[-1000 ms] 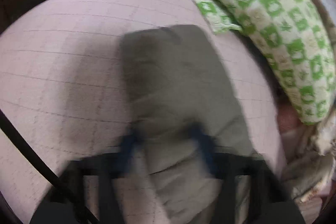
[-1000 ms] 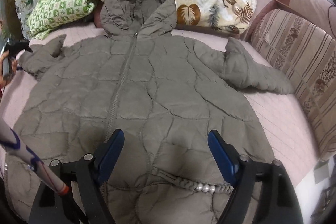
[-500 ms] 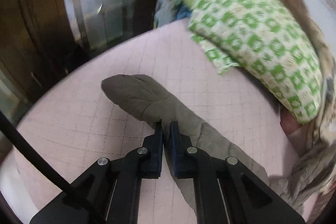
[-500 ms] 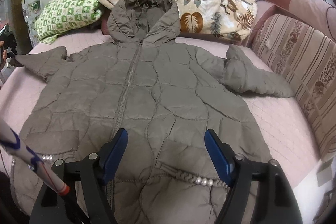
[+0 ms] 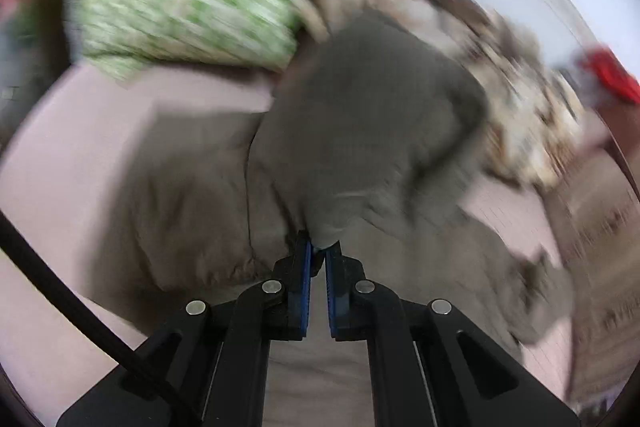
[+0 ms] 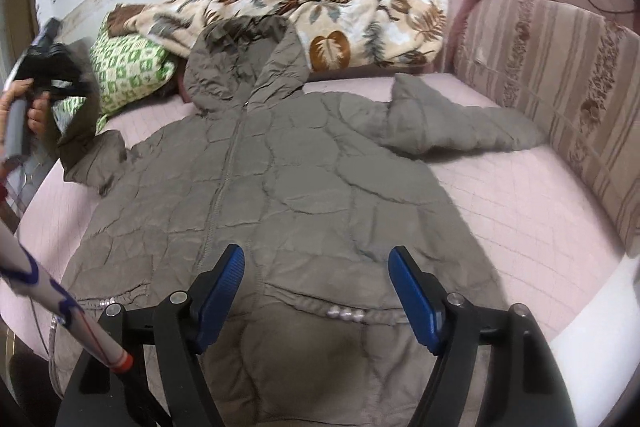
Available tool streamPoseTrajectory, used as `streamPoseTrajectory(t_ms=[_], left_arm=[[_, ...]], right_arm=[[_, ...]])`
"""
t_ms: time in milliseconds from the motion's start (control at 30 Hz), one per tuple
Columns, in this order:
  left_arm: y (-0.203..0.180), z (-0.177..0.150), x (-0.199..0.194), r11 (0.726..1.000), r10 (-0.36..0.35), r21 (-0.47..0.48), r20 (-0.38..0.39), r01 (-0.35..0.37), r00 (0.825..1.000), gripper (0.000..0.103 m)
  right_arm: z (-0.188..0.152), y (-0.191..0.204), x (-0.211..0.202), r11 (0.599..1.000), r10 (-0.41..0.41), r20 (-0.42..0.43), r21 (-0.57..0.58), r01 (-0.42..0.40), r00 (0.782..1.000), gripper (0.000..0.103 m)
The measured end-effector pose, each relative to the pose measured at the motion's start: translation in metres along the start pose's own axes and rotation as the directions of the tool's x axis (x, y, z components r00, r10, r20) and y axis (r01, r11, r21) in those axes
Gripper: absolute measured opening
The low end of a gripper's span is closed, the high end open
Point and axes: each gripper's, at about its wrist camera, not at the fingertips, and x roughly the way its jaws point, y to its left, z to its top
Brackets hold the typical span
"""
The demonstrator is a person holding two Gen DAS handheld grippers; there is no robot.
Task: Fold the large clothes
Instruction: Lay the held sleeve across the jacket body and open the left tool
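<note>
I hold 2 grippers over a bed with a pink quilted cover (image 6: 520,211), where a large grey-brown hooded puffer coat (image 6: 288,195) lies face up, zip closed, hood toward the wall; my left gripper (image 5: 318,255) is clamped tight on the end of the coat's sleeve (image 5: 360,131), its blue pads pinching a small fold of fabric; half a second ago that sleeve lay flat and stretched out on the cover with the jaws just shutting on it, and now it hangs lifted and bunched in front of the lens, swung in over the coat's body, with the whole left view smeared by fast motion; in the right view my left hand (image 6: 32,107) and its gripper sit high at the frame's edge, dragging the raised sleeve off the cover; my right gripper (image 6: 316,295) hovers above the lower hem with its jaws wide apart and nothing between them, having narrowed slightly over the last second; the other sleeve (image 6: 452,127) lies spread flat toward the striped sofa back (image 6: 560,87); a green checked pillow (image 6: 128,75) and a leaf-print blanket (image 6: 352,15) sit beyond the hood; I judge the first fold has begun, sleeve across chest, and the far sleeve is yet to do.
</note>
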Motion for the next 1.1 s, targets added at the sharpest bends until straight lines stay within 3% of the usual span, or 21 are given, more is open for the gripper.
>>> streamPoseTrajectory(t_ms=[100,233,300,333,400,433,467,567,600,700,800,933,1100], left_arm=[[-0.046,-0.036,0.044,0.998,-0.059,0.030,-0.110,0.063,0.992,0.007],[-0.085,-0.083,0.072,0.992,0.004,0.122,-0.199,0.020,0.980,0.009],[-0.095,-0.100,0.063,0.984,-0.015,0.168,-0.213,0.052,0.977,0.013],[-0.096,-0.105,0.056,0.980,-0.039,0.179,-0.222,0.080,0.974,0.019],[-0.093,-0.110,0.035,0.973,-0.096,0.184,-0.219,0.138,0.971,0.042],[-0.086,-0.113,0.016,0.970,-0.130,0.178,-0.192,0.164,0.973,0.056],[-0.082,-0.115,0.002,0.968,-0.155,0.172,-0.163,0.183,0.974,0.063],[-0.048,-0.125,-0.045,0.964,-0.193,0.168,-0.099,0.208,0.976,0.071],[-0.038,-0.125,-0.055,0.969,-0.173,0.167,-0.077,0.184,0.982,0.072],[-0.001,-0.135,-0.071,0.985,-0.028,0.173,0.034,0.021,0.999,0.072],[0.038,-0.144,-0.070,0.982,0.095,0.154,0.108,-0.111,0.990,0.072],[0.083,-0.153,-0.066,0.980,0.146,0.114,0.149,-0.164,0.978,0.072],[0.124,-0.153,-0.061,0.974,0.208,0.052,0.206,-0.222,0.956,0.072]], right_arm=[[-0.002,-0.018,-0.007,1.000,-0.020,0.014,0.022,0.019,1.000,0.079],[-0.003,-0.051,-0.012,0.995,-0.051,0.011,0.083,0.050,0.999,0.079],[-0.004,-0.064,-0.016,0.992,-0.066,0.011,0.106,0.064,0.998,0.079],[-0.003,-0.070,-0.018,0.991,-0.070,0.011,0.116,0.069,0.997,0.079],[0.000,-0.079,-0.020,0.989,-0.070,0.013,0.129,0.068,0.997,0.080],[0.002,-0.082,-0.021,0.989,-0.065,0.015,0.136,0.063,0.998,0.082],[0.005,-0.085,-0.021,0.988,-0.056,0.016,0.145,0.053,0.998,0.083],[0.015,-0.087,-0.017,0.985,0.002,0.011,0.170,-0.004,1.000,0.084],[0.021,-0.085,-0.012,0.983,0.047,0.000,0.180,-0.046,0.999,0.085],[0.035,-0.078,0.012,0.964,0.160,-0.033,0.219,-0.149,0.987,0.085],[0.051,-0.066,0.051,0.947,0.225,-0.064,0.249,-0.203,0.972,0.086],[0.078,-0.048,0.115,0.944,0.240,-0.135,0.265,-0.198,0.961,0.086],[0.105,-0.027,0.200,0.948,0.192,-0.252,0.296,-0.114,0.948,0.086]])
